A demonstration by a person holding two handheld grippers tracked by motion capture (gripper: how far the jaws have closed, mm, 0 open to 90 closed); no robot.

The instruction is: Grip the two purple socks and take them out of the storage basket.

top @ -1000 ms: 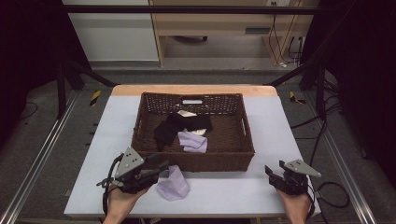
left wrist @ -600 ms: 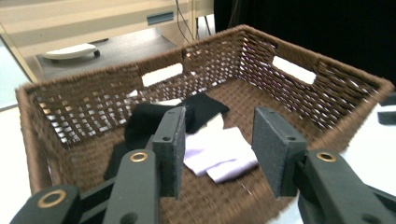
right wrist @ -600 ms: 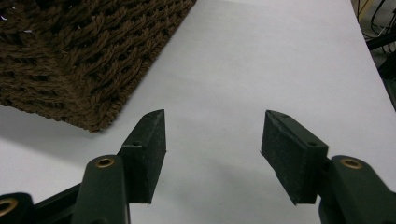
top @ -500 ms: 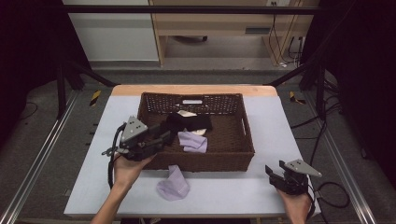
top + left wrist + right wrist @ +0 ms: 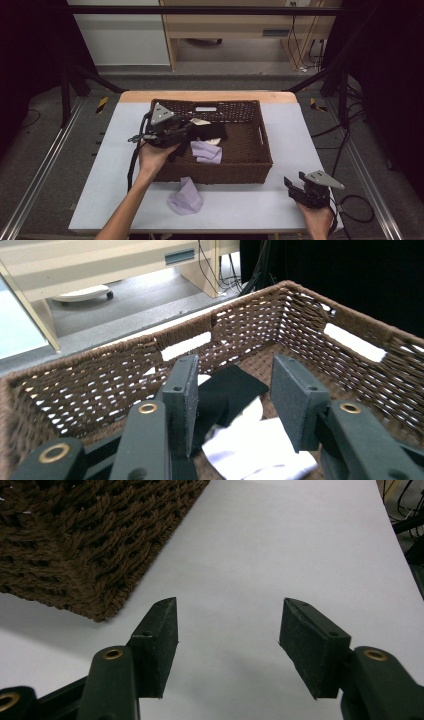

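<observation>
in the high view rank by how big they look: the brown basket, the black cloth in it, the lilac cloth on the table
1. brown basket
2. and 3. black cloth and lilac cloth on the table: look about alike; the left claw covers part of the black one.

Basket [image 5: 260,150] is set mid-surface [image 5: 300,130]; two cloths [image 5: 207,151] are laid inside. A third cloth [image 5: 185,197] is placed just before its front wall. Left tool [image 5: 187,131] is held over the basket's left part, right tool [image 5: 292,186] near the surface's right front corner.
</observation>
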